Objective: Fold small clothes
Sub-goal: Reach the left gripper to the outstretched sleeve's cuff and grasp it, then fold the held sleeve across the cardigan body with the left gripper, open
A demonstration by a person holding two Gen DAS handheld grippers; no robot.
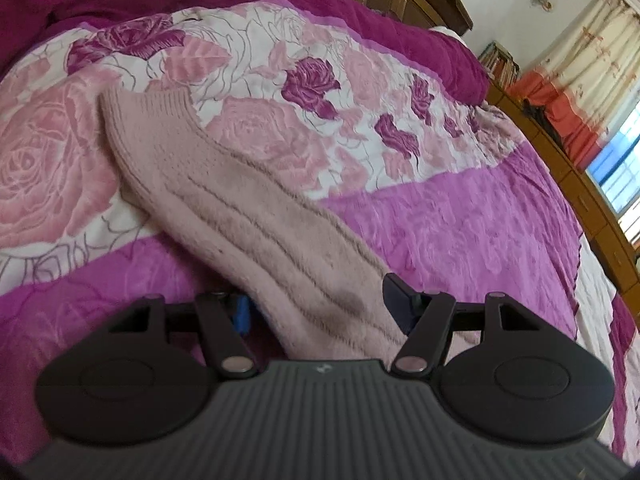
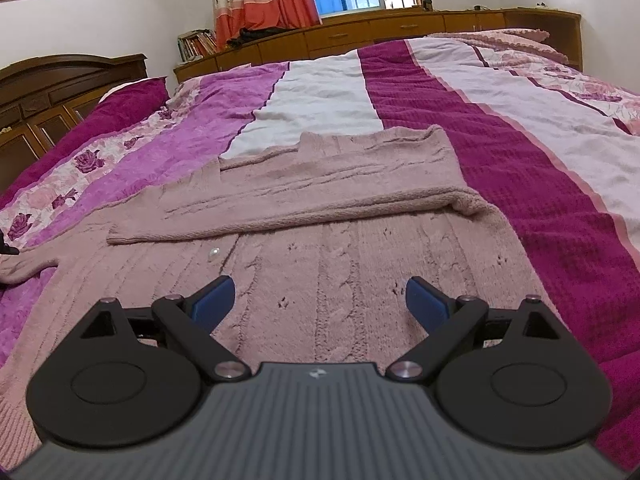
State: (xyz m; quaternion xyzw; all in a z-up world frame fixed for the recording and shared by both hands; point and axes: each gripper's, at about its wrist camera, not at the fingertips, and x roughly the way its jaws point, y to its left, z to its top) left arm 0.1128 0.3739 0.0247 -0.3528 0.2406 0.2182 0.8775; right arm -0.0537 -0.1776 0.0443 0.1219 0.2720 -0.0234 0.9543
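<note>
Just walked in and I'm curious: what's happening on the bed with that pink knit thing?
A person with a gripper in each hand is folding a pink knitted sweater on the bedspread. One sleeve is already laid across the body. The left gripper has the other sleeve running between its fingers, though a firm pinch can't be confirmed. The right gripper is open over the sweater's body, holding nothing.
</note>
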